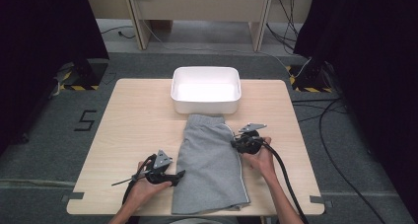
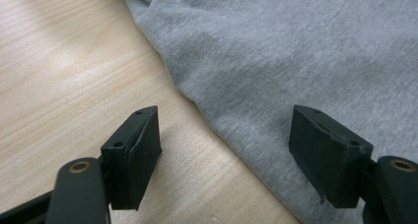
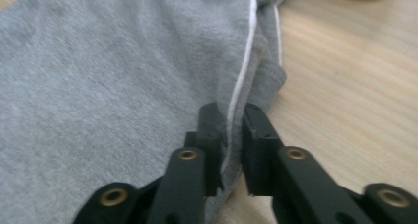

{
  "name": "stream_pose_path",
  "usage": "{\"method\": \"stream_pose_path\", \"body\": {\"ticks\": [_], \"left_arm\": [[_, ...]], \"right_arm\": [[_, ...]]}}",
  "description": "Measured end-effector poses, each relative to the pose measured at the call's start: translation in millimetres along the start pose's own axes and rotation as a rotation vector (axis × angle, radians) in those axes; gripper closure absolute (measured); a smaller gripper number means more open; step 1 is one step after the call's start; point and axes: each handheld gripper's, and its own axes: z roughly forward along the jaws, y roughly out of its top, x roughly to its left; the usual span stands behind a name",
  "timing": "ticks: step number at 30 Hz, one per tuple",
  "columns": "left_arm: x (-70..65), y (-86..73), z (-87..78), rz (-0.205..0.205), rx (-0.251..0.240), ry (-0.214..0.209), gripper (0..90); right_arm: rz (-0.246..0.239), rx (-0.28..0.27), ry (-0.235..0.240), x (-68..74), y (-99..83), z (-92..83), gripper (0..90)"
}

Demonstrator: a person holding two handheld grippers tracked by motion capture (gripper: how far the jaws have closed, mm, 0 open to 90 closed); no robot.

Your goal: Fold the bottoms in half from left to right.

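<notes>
Grey shorts [image 1: 211, 165] edge pinched by right tool [image 3: 234, 135]; table [image 1: 138, 120] open leftward.

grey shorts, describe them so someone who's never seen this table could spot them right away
On the wooden table, look just in front of the white tub. The grey shorts lie flat there, reaching to the near edge. They are the only cloth, with a thin white stripe down one side.

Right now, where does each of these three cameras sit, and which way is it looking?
High view: above the table's near side, looking forward and down; forearms, both hands, white tub.
Left gripper view: on the left gripper, looking along its open jaws at the shorts' edge.
Right gripper view: on the right gripper, jaws pinching the white-piped seam.
All three share the grey shorts and the wood.
</notes>
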Motion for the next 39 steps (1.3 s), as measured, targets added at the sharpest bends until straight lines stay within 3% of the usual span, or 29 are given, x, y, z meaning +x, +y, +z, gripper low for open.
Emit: {"method": "stream_pose_path", "body": {"ticks": [3,7,9,12,15,18,21,23,27,31,34,39], "left_arm": [[-0.2,-0.1,0.0,-0.003,-0.001,0.0,26.8],[-0.1,0.0,0.0,-0.001,0.0,0.001,26.7],[-0.2,-0.1,0.0,-0.002,-0.001,0.001,26.7],[-0.3,-0.2,0.0,-0.002,-0.001,0.002,26.7],[-0.2,-0.1,0.0,-0.002,-0.001,0.001,26.7],[-0.4,-0.2,-0.1,-0.001,-0.001,0.002,26.8],[-0.4,-0.2,-0.1,-0.001,-0.002,0.002,26.9],[-0.6,-0.3,-0.5,0.002,0.0,0.001,27.1],[-1.6,-1.4,-2.9,0.007,0.006,-0.003,27.9],[-5.6,-5.6,-8.7,0.018,0.013,-0.017,29.0],[-9.3,-9.1,-13.0,0.026,0.016,-0.026,29.1],[-9.4,-8.2,-13.1,0.03,0.025,-0.032,29.1]], "right_arm": [[0.007,-0.009,-0.013,1.5,4.0,-4.8,57.5],[0.023,-0.065,-0.009,-2.5,15.2,-13.5,51.6],[0.023,-0.091,0.003,-5.3,23.3,-13.8,50.8],[0.034,-0.088,0.041,-8.4,36.0,-6.9,50.3],[0.085,-0.095,0.085,-16.0,50.0,2.7,50.1],[0.108,-0.097,0.072,-23.4,61.5,11.9,49.7],[0.101,-0.101,0.071,-22.3,68.1,19.5,48.8],[0.084,-0.073,0.064,-17.4,69.8,24.2,51.0],[0.012,0.013,0.003,-10.7,63.4,31.7,61.3],[-0.022,0.07,0.01,-4.0,45.8,32.8,64.4],[-0.026,0.062,0.02,0.4,38.0,26.2,60.1],[0.035,-0.038,0.027,-7.0,52.5,15.0,53.9]]}}
